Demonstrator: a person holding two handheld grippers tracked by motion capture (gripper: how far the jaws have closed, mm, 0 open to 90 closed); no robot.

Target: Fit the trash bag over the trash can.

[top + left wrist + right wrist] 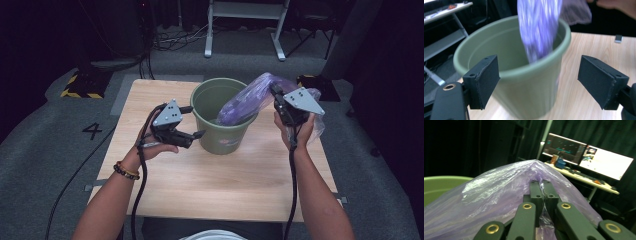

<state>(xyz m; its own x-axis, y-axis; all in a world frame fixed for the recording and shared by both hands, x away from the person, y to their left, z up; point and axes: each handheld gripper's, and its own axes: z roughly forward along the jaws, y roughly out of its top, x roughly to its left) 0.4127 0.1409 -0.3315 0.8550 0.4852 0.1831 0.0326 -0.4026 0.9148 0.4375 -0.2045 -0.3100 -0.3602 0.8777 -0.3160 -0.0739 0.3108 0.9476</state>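
We have the thin purple plastic bag (pixel 250 100) pinched in our right tongs (pixel 543 185), its lower end already inside the round green plastic bucket (pixel 222 132). Our left tongs (pixel 537 80) stand spread beside the bucket; lining its rim remains.

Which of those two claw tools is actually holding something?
The right gripper, pinched shut on the purple plastic bag; the left gripper is open beside the green bucket.

The left hand-held gripper (pixel 192 121) is hovering at near left with jaws spread wide; the right hand-held gripper (pixel 275 91) is pointing far, jaws clamped together.
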